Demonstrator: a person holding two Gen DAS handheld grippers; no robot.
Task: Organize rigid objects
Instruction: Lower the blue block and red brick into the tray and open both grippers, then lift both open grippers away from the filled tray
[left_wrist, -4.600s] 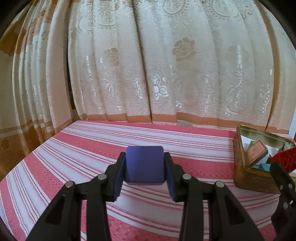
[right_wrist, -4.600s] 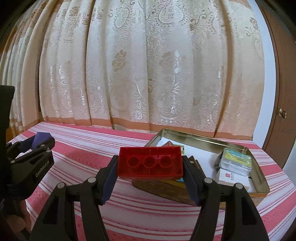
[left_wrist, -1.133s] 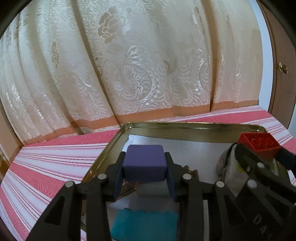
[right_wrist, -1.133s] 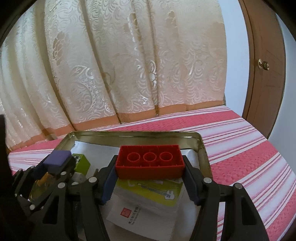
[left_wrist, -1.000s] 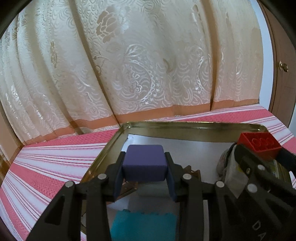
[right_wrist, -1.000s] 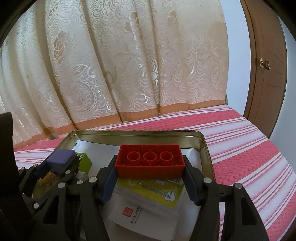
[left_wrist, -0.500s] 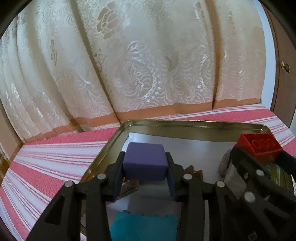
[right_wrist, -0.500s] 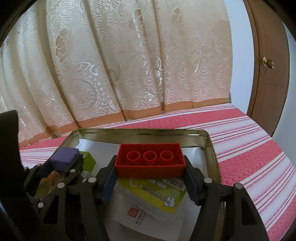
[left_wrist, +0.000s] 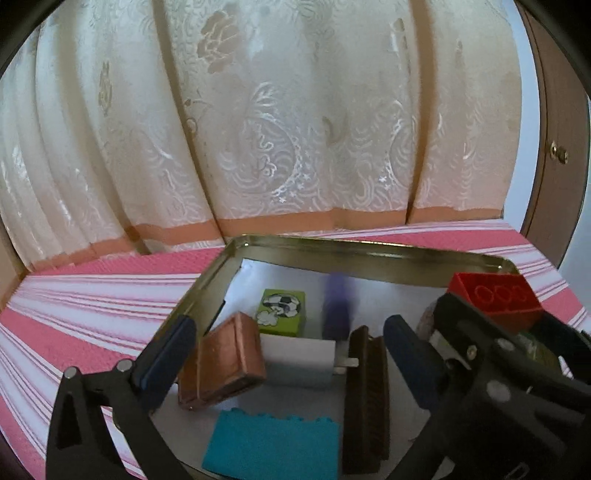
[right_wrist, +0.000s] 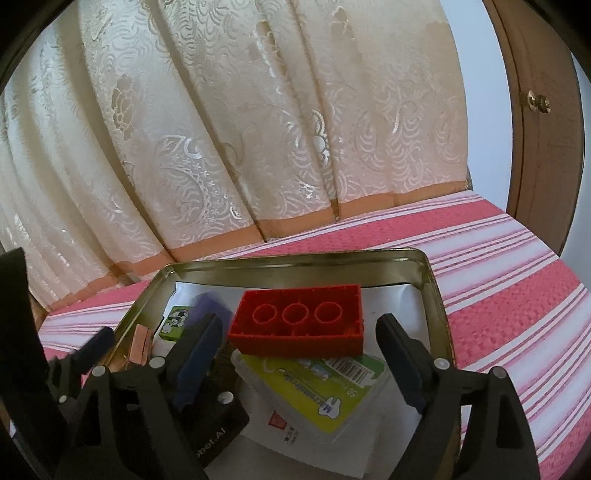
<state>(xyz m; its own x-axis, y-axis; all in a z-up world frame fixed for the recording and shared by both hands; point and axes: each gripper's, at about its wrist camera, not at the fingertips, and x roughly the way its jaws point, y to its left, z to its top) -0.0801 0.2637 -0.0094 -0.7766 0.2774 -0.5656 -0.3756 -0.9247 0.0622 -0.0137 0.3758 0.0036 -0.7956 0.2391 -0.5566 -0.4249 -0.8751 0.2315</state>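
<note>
A gold tin (left_wrist: 332, 251) lies on the pink striped cloth. My left gripper (left_wrist: 290, 326) hovers over its left half, jaws opening wide, nothing between them. The purple cube (left_wrist: 338, 306) shows as a falling blur inside the tin, also a purple blur (right_wrist: 210, 306) in the right wrist view. My right gripper (right_wrist: 299, 323) is over the tin's right half (right_wrist: 430, 280), jaws opening. The red brick (right_wrist: 299, 317) sits slightly tilted between the fingers with a gap on each side, over a clear packet with a green label (right_wrist: 325, 384). The red brick (left_wrist: 495, 295) also shows at the right.
Inside the tin are a green block with a football picture (left_wrist: 282, 312), a copper-brown box (left_wrist: 225, 365), a white plug (left_wrist: 299, 360), a dark brown bar (left_wrist: 365, 402) and a teal block (left_wrist: 273, 443). A cream curtain hangs behind; a wooden door (right_wrist: 539, 110) stands right.
Both grippers have opened. The purple cube has left the left jaws and is dropping into the tin. The red brick has come free of the right pads and tilted.
</note>
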